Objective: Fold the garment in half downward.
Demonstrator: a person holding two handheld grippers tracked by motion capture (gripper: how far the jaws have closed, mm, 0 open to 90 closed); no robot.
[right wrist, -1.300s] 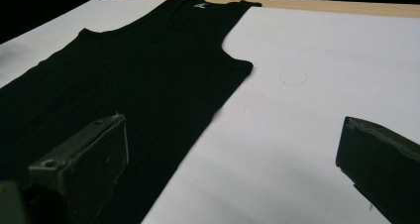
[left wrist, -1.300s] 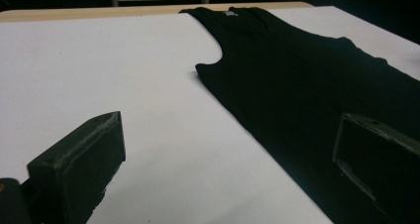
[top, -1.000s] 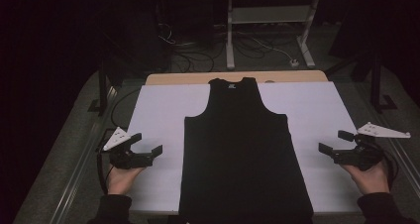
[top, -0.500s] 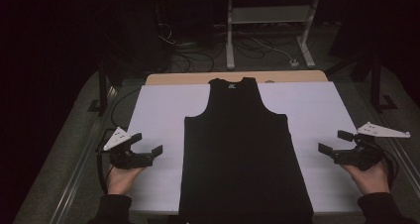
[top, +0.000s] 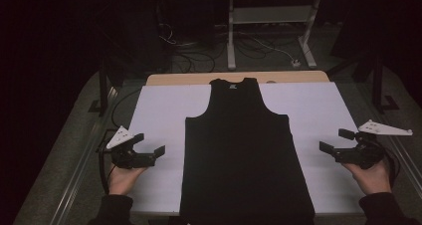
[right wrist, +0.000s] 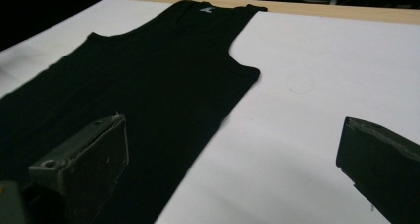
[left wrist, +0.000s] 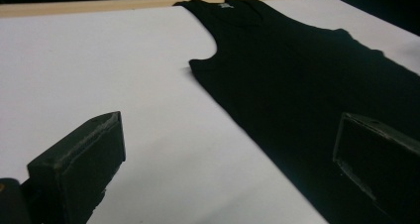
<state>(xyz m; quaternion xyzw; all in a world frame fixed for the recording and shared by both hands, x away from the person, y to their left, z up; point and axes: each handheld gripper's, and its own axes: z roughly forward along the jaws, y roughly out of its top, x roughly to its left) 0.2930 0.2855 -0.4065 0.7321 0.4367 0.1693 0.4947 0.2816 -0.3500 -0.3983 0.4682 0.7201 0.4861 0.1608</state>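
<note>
1. White sheet (top: 159, 115) covers the wooden table (top: 169, 79); it is the landmark for the rest.
2. Black tank top (top: 241, 150) lies flat along the sheet's middle, neck at the far edge, hem at the near edge.
3. Left gripper (top: 150, 153) hovers over the sheet's left part, just beside the tank top, jaws spread wide and holding nothing.
4. Right gripper (top: 337, 141) hovers over the sheet's right edge, apart from the tank top, jaws likewise spread and holding nothing.
</note>
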